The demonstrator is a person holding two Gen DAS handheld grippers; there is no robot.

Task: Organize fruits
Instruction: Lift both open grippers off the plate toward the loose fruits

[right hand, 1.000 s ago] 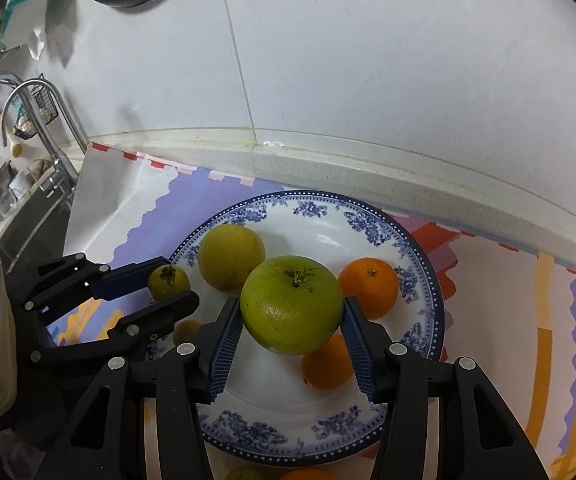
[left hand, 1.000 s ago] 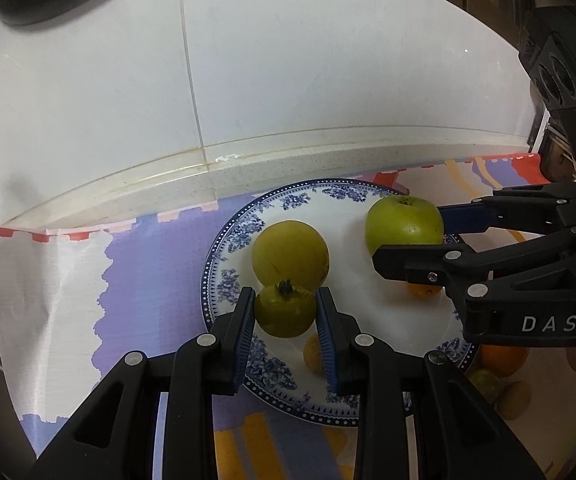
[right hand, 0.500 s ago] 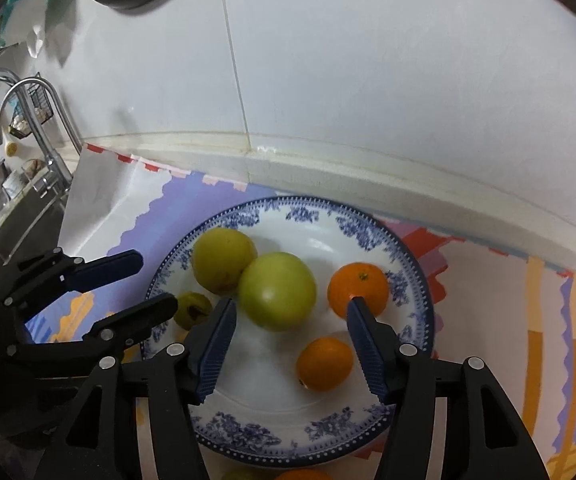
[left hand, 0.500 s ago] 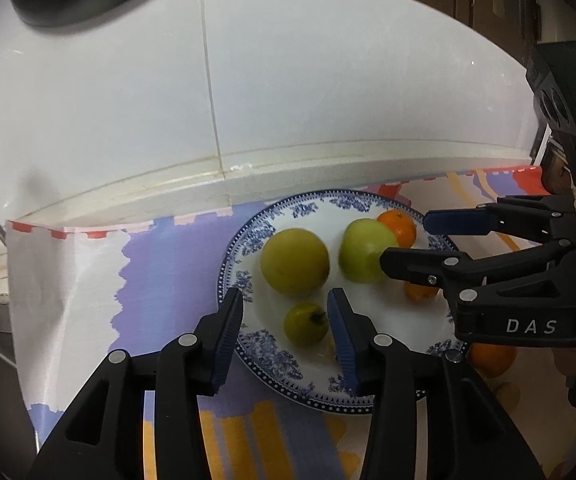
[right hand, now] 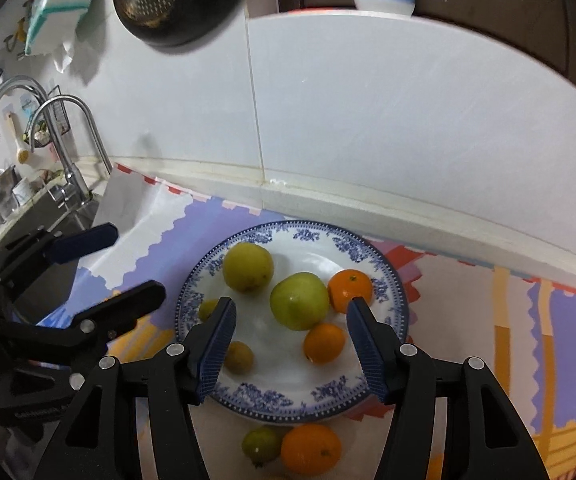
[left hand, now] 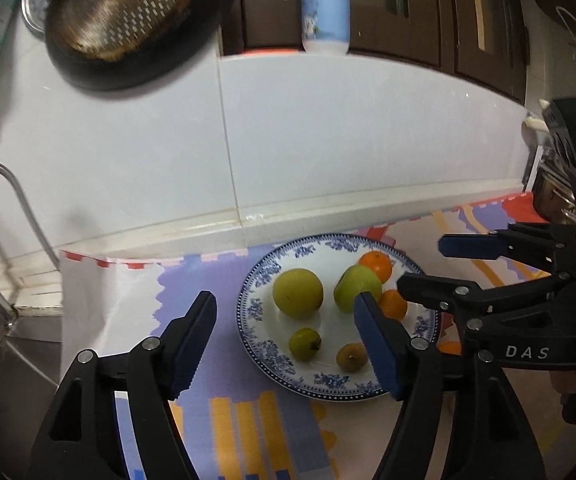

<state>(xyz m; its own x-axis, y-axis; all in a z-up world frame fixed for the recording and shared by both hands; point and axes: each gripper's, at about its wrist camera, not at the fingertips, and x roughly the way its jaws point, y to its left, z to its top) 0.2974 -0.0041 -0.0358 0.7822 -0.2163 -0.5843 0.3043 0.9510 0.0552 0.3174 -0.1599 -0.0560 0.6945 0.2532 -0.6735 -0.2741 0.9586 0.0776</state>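
1. A tiled kitchen wall backs the tabletop (right hand: 468,360), which is covered by a patterned cloth (left hand: 191,280).
2. A second ago each claw clamped a fruit; now both the left claw (left hand: 288,344) and right claw (right hand: 292,344) are apart, empty and pulled back.
3. The released apple (right hand: 299,300) and lime (left hand: 305,344) rest on the plate (right hand: 271,404).
4. An orange (right hand: 310,449) and a green fruit (right hand: 259,445) lie off the plate, likely next.

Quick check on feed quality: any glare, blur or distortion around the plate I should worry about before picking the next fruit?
Left wrist view: fisheye bends the backsplash ledge, edges go dark, but the plate and green apple read sharp. Right wrist view: same bowing, soft glare on the plate centre; the orange and small green fruit off the plate sit dim near the bottom edge.
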